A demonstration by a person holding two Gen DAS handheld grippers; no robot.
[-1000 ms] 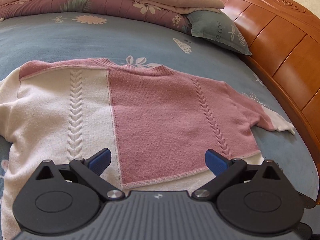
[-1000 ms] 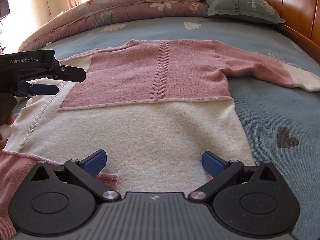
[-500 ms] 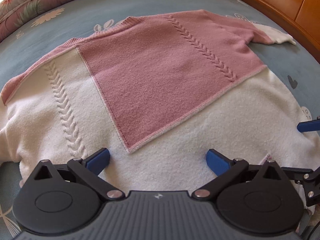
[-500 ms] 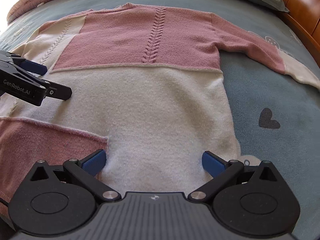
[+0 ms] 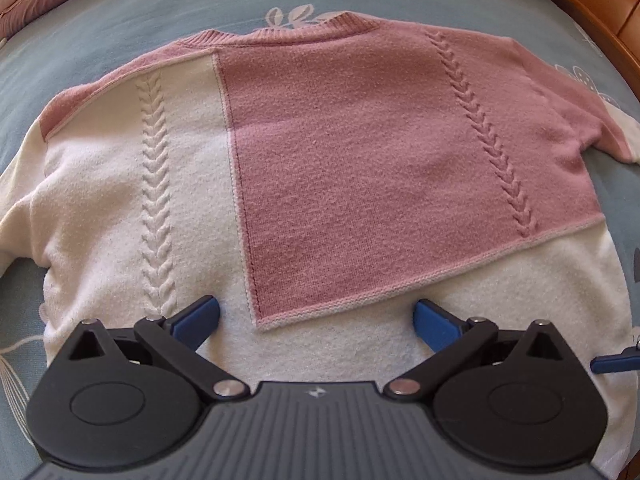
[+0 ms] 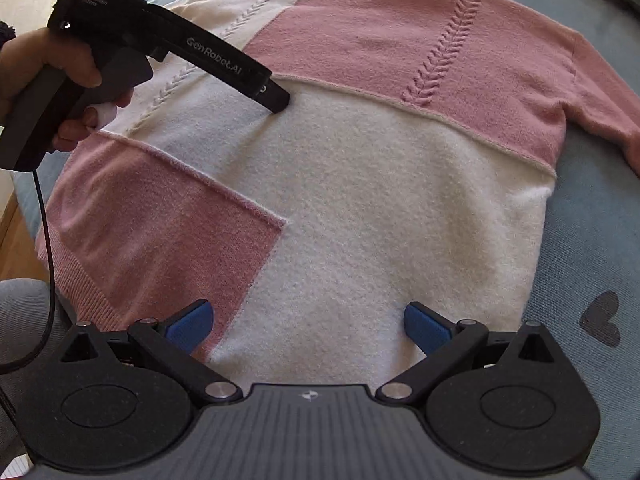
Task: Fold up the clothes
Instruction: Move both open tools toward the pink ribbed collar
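light: bright daylight, from about 11 o'clock
shadows: soft, across the sweater (image 5: pixel 320 184)
edges: fisheye bending
focus: sharp

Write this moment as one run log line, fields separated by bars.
phase: pre-grasp | sweater: flat on bed, unfolded | left tool: open | right tool: open, empty

A pink-and-cream sweater (image 6: pixel 360 184) lies flat on the blue bed (image 6: pixel 592 248). The right gripper (image 6: pixel 306 324) hovers over its hem, fingers (image 6: pixel 424 326) spread. A hand (image 6: pixel 52 68) holds the left gripper (image 6: pixel 276 100) above the sweater's middle.
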